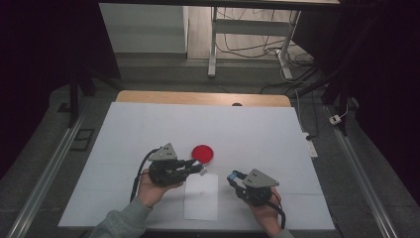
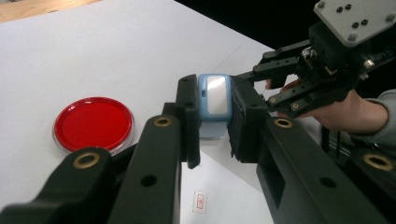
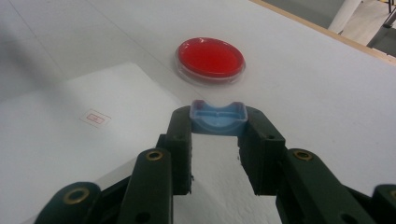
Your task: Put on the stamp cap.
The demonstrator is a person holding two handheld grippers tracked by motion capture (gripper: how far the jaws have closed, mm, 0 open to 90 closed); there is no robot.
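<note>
Left claw (image 1: 200,168): held in the person's left hand (image 1: 151,187) at the near-left of the desk; jaws closed on a light blue stamp body (image 2: 213,105). In the left gripper view the stamp body sits clamped between the two pads, its pale shiny face turned toward the camera.
Right claw (image 1: 232,178): held in the person's right hand (image 1: 265,210) at the near-right of the desk; jaws closed on a light blue cap (image 3: 218,117). In the right gripper view the cap sits between the jaw tips, hollow side up, with a curved notch in its far wall.
Claw relation: in the high view the two claws point toward each other across the sheet, near but apart.
White sheet (image 1: 201,196): lies flat on the desk between the two hands, near edge close to the desk's near edge. A small red printed mark (image 3: 95,117) sits on it; the mark's content is too small to read.
Red round dish (image 1: 203,153): rests on the desk beyond the sheet, at about 1 o'clock from the left claw and 11 o'clock from the right claw; shallow, with a clear rim.
Desk (image 1: 257,129): white surface, with a wooden strip (image 1: 148,97) along its far edge.
Floor (image 1: 297,64): beyond the desk, at 12 to 1 o'clock, with loose cables and white frame legs.
</note>
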